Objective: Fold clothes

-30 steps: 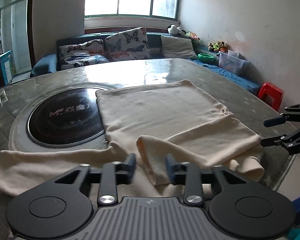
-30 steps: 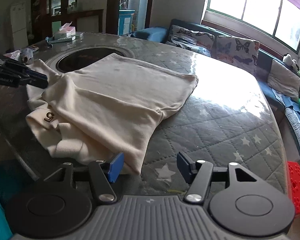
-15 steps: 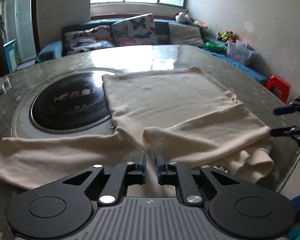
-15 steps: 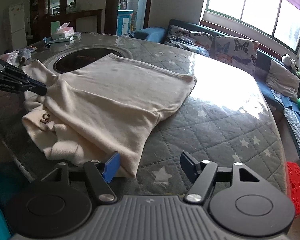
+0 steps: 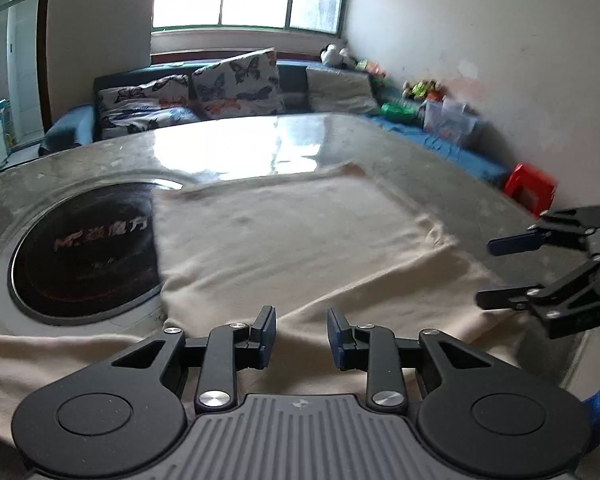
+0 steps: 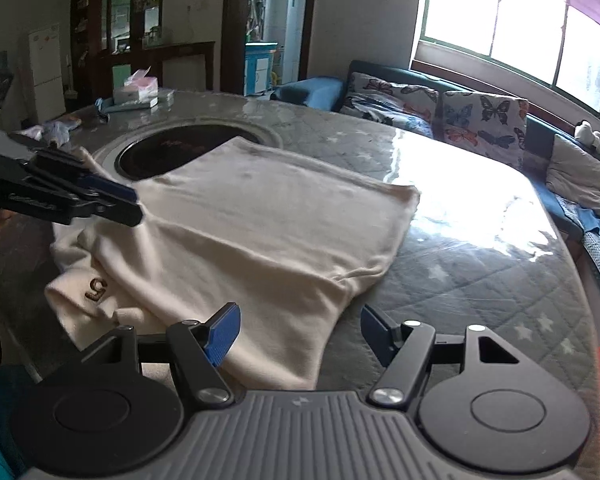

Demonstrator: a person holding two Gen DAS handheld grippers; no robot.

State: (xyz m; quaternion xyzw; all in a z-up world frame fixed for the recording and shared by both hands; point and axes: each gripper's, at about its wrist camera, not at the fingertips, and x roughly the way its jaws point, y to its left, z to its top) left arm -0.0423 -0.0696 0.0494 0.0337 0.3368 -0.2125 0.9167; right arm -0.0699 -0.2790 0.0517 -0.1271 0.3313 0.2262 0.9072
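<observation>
Change since 0.5 s ago: left tool's fingers, then nearly closed over a fold of cloth, now stand apart; the raised fold in front of them has gone flat. The right tool's spread is unchanged.
Left tool [image 5: 301, 334]: low over the near edge of the garment, its 2 blue-padded fingers parted with cream cloth showing in the gap, nothing pinched. From the right wrist view it [image 6: 134, 208] sits at the left, its tips over the garment's shoulder area.
Right tool [image 6: 296, 334]: fingers spread wide, hovering at the garment's near corner; the left pad is over cloth, the right pad over bare tabletop. In the left wrist view it [image 5: 488, 272] hangs at the right edge of the cloth, gripping nothing.
Cream sweatshirt [image 6: 260, 232]: lies spread on the tabletop, body flat, one side folded over; a small dark emblem [image 6: 96, 289] shows on the bunched part near the tabletop's front edge. 1 sleeve [image 5: 40, 356] trails off to the left.
Tabletop [image 6: 460, 264]: round, glass over a grey quilted star-print cover.
Induction hob [image 5: 80, 256]: black disc set in the tabletop's centre; the sweatshirt's far edge overlaps its rim.
</observation>
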